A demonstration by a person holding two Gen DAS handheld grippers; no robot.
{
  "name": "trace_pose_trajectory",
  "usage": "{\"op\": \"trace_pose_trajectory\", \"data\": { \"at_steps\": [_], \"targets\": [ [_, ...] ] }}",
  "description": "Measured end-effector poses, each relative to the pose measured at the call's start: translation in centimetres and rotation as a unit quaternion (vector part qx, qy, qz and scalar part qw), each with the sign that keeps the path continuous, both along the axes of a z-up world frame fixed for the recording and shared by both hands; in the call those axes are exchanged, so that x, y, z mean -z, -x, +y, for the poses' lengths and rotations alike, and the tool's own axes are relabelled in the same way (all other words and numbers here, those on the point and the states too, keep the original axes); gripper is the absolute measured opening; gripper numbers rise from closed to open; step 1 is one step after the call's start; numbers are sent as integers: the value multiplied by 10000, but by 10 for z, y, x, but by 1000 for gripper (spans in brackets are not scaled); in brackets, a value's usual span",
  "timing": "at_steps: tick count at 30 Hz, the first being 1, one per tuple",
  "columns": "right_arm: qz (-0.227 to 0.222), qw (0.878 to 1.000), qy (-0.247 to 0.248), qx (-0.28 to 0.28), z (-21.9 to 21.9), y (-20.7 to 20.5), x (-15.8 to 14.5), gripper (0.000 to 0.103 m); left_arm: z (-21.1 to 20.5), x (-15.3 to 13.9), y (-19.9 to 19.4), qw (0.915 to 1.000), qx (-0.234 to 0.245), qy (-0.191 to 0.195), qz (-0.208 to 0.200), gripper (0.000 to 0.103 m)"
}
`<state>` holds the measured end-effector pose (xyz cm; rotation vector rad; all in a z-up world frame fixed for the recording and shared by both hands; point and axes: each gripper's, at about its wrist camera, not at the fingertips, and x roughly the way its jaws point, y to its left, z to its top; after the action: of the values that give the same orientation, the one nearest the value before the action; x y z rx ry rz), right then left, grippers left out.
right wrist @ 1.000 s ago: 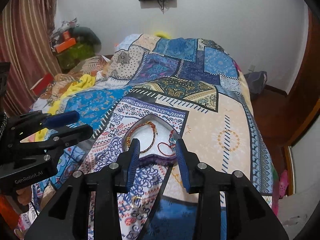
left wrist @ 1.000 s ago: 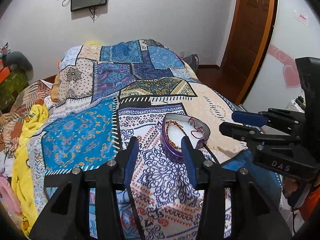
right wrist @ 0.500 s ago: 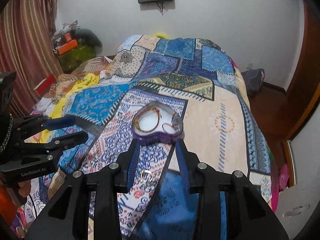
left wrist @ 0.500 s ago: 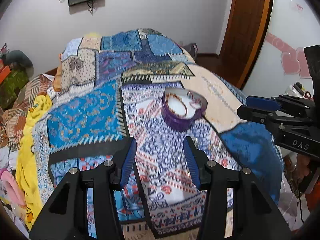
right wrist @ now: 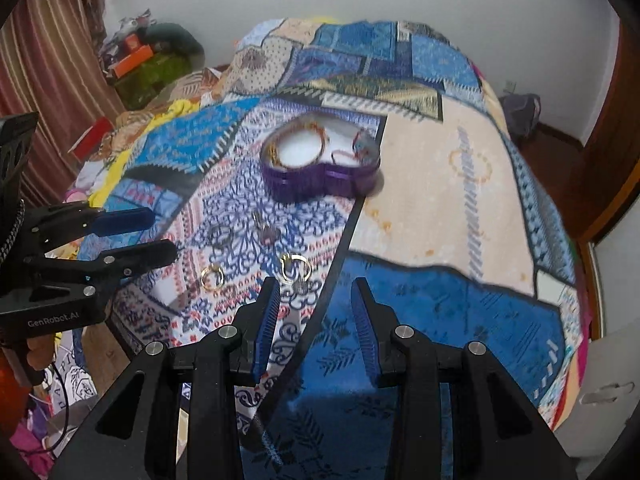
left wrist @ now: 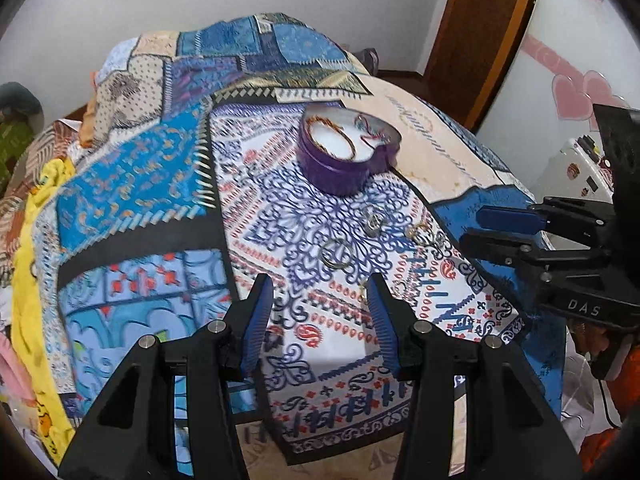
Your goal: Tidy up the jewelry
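Observation:
A purple heart-shaped box sits open on the patterned bedspread, with a beaded bracelet and a red string bracelet inside; it also shows in the right wrist view. Several small rings and earrings lie loose on the cloth in front of it, such as a ring, a gold hoop and an earring pair. My left gripper is open and empty above the near cloth. My right gripper is open and empty, just short of the earring pair.
The bed's near edge drops off just below the grippers. Clothes and a yellow cloth pile along the left side. A wooden door stands at the back right. A white case sits to the right of the bed.
Both grippers have drawn back and risen from the purple box toward the bed's near edge. The loose rings and earrings in front of the box have come into view.

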<state>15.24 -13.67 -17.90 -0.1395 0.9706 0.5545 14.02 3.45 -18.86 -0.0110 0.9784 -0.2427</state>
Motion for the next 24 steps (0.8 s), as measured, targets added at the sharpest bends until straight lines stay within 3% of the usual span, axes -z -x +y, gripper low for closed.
{"op": "trace_pose_trajectory", "data": {
  "at_steps": [8,20,22,24],
  "targets": [
    [128,9996,-13,-244,6,4,11,34,-14,17,1,9994,248,156,191,48],
    [140,9989,-246,-375,12,-2,17,33,-22,22,1,9986,468,212,120,47],
    [104,9990,-230,-374,12,-1,17,30,-20,22,0,9987,441,232,101,41],
    [67,9990,-183,-390,14,-1,19,21,-18,23,-1,9987,418,257,105,35]
  ]
}}
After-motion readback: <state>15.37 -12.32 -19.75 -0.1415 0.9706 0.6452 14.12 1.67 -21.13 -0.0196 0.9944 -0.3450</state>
